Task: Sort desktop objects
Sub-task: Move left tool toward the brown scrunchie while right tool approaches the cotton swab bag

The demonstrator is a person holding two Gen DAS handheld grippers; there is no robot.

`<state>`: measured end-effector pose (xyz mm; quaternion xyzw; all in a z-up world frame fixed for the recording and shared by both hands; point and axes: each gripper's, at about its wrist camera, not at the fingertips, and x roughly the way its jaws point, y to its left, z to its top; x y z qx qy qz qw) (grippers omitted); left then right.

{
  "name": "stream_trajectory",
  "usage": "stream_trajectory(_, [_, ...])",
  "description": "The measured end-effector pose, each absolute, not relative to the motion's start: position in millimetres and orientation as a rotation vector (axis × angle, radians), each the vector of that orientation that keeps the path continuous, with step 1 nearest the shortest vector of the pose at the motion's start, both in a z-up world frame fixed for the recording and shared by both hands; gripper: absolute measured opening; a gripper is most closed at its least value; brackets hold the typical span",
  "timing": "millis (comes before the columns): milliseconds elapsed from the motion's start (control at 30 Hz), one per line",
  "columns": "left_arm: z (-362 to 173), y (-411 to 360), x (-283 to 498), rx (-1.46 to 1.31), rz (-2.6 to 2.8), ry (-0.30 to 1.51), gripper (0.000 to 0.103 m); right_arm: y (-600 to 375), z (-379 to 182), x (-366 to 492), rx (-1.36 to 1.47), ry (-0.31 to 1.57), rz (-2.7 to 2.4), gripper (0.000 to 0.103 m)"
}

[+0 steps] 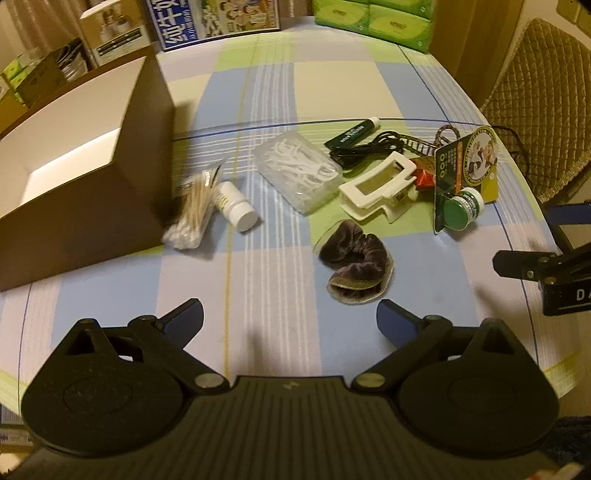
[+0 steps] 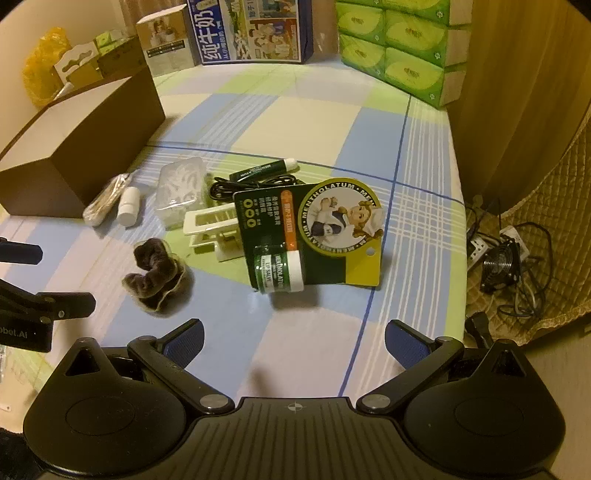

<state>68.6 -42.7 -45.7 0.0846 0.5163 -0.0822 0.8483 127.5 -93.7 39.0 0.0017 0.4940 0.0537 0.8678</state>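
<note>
Loose items lie on the checked tablecloth (image 1: 258,92): a bag of cotton swabs (image 1: 192,210), a small white bottle (image 1: 236,206), a clear box of floss picks (image 1: 299,173), a cream hair claw (image 1: 380,188), a dark velvet scrunchie (image 1: 351,262), a green lip balm stick (image 1: 351,133), a black cable (image 1: 362,151) and a carded Mentholatum lip salve jar (image 2: 280,269). An open brown box (image 1: 74,177) stands at left. My left gripper (image 1: 290,321) is open and empty, near the scrunchie. My right gripper (image 2: 293,341) is open and empty, in front of the lip salve card (image 2: 332,225).
Milk cartons (image 2: 251,29) and green tissue packs (image 2: 399,40) stand along the table's far edge. A padded chair (image 1: 543,103) is at the right. A small fan and cables (image 2: 502,262) lie on the floor past the right table edge.
</note>
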Motion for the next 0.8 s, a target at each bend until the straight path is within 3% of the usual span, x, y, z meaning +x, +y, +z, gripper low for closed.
stream_trajectory(367, [-60.2,-58.0,82.4,0.176,-0.293,1.095,0.09,-105.1,28.4,133.0,0.042,1.06,0.073,0.101])
stream_trajectory(800, [-80.4,-81.1,102.1,0.234,-0.398,1.098,0.069,-116.9,20.6,138.4,0.075,1.084,0.028,0.101])
